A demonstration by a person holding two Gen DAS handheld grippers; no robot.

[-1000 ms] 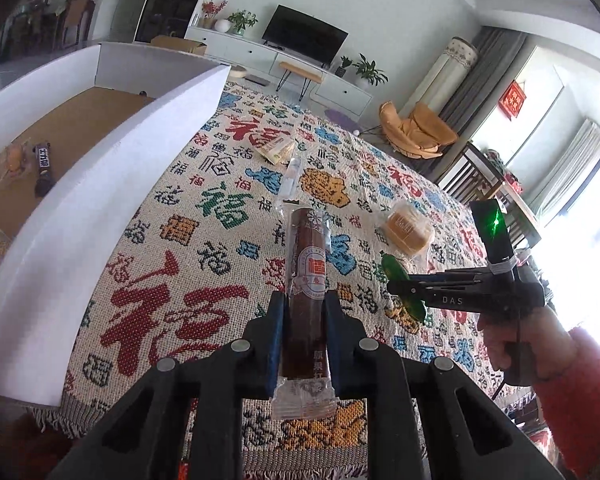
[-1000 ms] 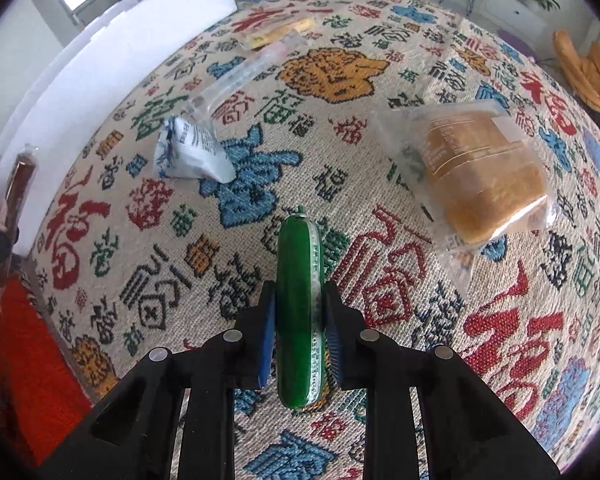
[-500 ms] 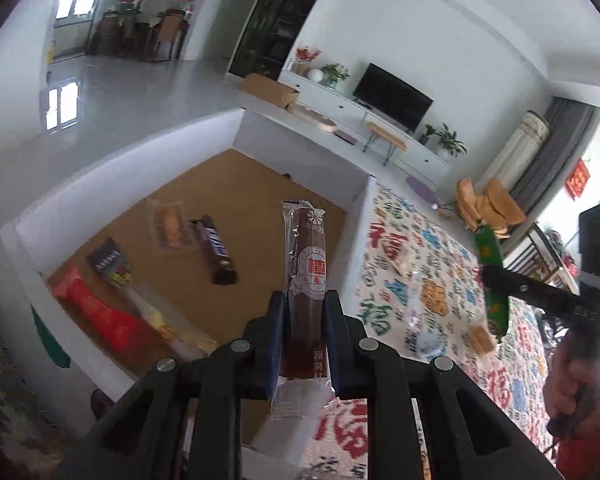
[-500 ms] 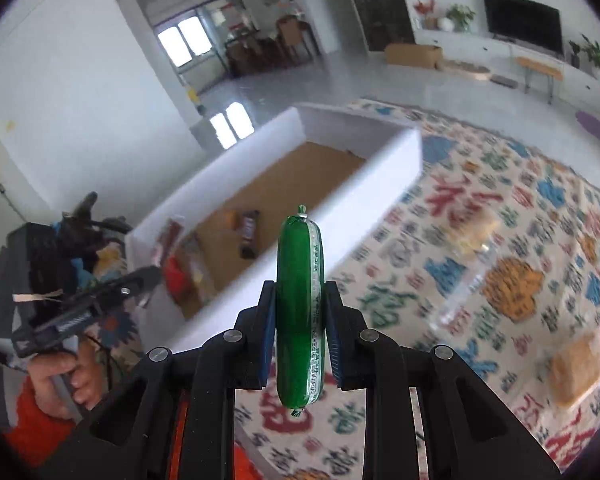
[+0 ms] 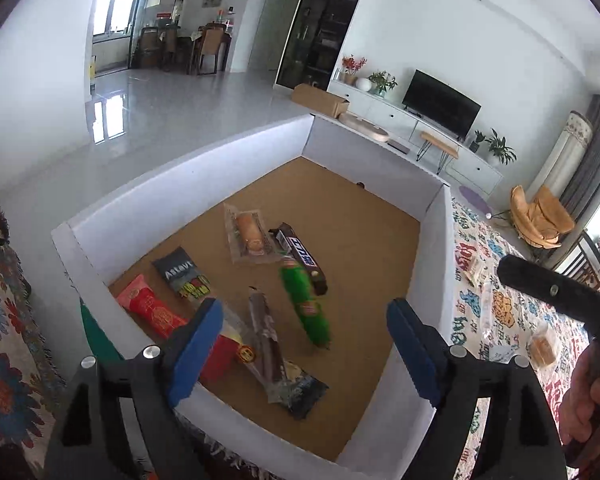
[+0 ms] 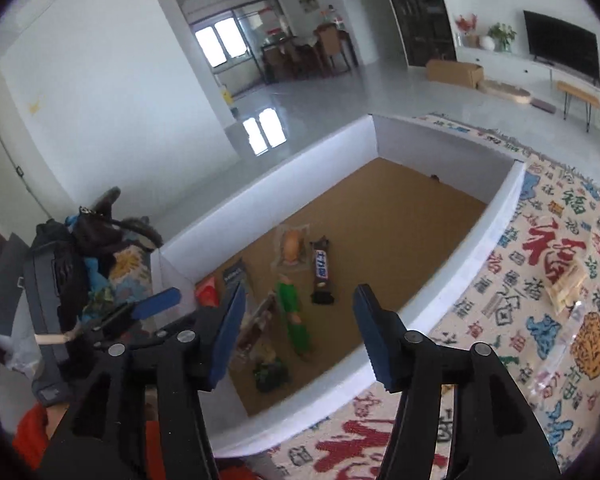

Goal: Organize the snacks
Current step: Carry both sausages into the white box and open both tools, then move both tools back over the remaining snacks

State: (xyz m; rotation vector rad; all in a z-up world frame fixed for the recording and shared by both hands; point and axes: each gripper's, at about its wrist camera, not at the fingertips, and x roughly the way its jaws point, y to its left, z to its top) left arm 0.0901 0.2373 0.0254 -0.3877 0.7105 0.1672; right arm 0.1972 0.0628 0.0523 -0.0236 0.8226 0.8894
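Observation:
In the left wrist view my left gripper (image 5: 304, 312) hangs over the white box (image 5: 432, 248). Its jaws are opening and nothing is between them. Below it the brown sausage (image 5: 266, 336) lies on the box floor, and the green sausage (image 5: 306, 308) shows blurred beside it. In the right wrist view my right gripper (image 6: 300, 292) also hovers above the box (image 6: 460, 264), jaws opening with nothing between them. The green sausage (image 6: 294, 320) and the brown sausage (image 6: 258, 324) lie side by side beneath it.
The box also holds a chocolate bar (image 5: 300, 254), a clear-wrapped bun (image 5: 248, 236), a dark packet (image 5: 180, 272) and a red packet (image 5: 152, 312). On the patterned cloth (image 6: 500, 320) to the right lie a cracker pack (image 6: 566, 284) and a wrapped bun (image 5: 542, 346).
Both grippers swung from over the cloth to above the box. Each let go of its sausage, and both sausages are now down in the box.

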